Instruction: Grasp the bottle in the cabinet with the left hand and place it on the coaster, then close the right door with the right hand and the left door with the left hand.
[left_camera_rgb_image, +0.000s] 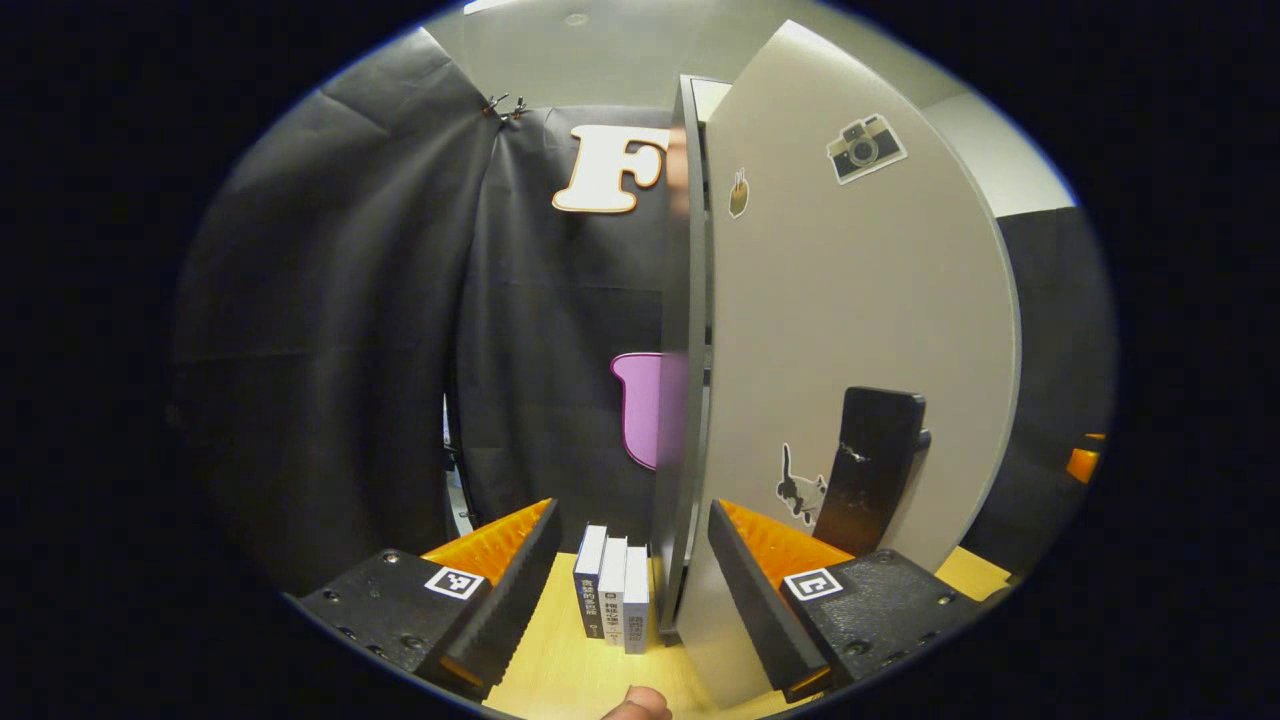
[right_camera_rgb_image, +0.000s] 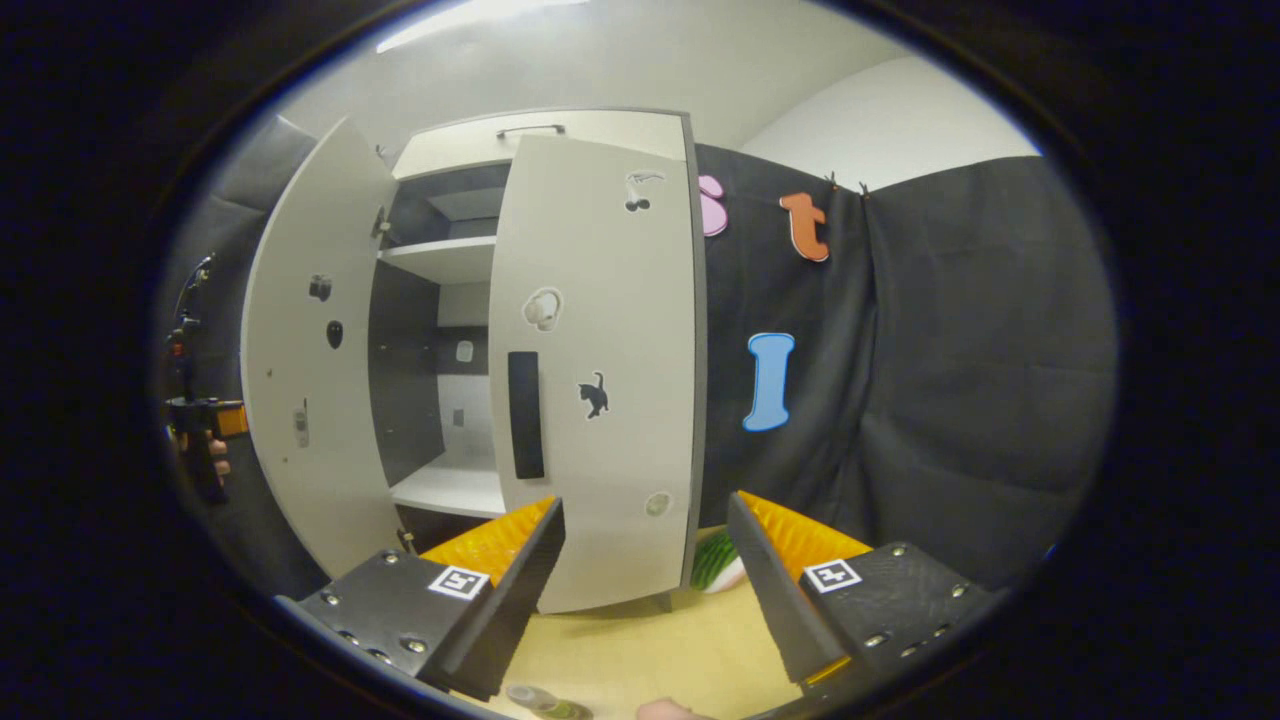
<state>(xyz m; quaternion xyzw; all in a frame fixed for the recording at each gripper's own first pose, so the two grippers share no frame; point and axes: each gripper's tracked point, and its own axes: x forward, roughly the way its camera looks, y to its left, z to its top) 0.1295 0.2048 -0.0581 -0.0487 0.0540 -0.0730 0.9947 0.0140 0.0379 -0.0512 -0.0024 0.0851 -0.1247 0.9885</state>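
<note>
In the left gripper view, the left claw is spread wide with nothing between its fingers. Ahead of its left finger hangs the black cloth wall. Between the fingers, a little way off on the yellow tabletop, three small white boxes stand upright, side by side. Just right of them the left door of the cabinet is seen nearly edge-on, its edge rising straight ahead of the gap between the fingers and its grey face spreading out beyond the right finger. That face carries a dark handle and several stickers.

In the right gripper view, the right claw is also spread, holding nothing. Far off past its left finger, the other gripper shows in a hand beside the left door, which stands wide open. Straight ahead of the left finger is the cabinet with its bare white shelves, and the right door looks shut or nearly so. A green striped thing lies by the door's lower corner, ahead of the gap. The bottle sits on the tabletop just below the left finger, close to the claw; whether a coaster lies under it I cannot tell.
</note>
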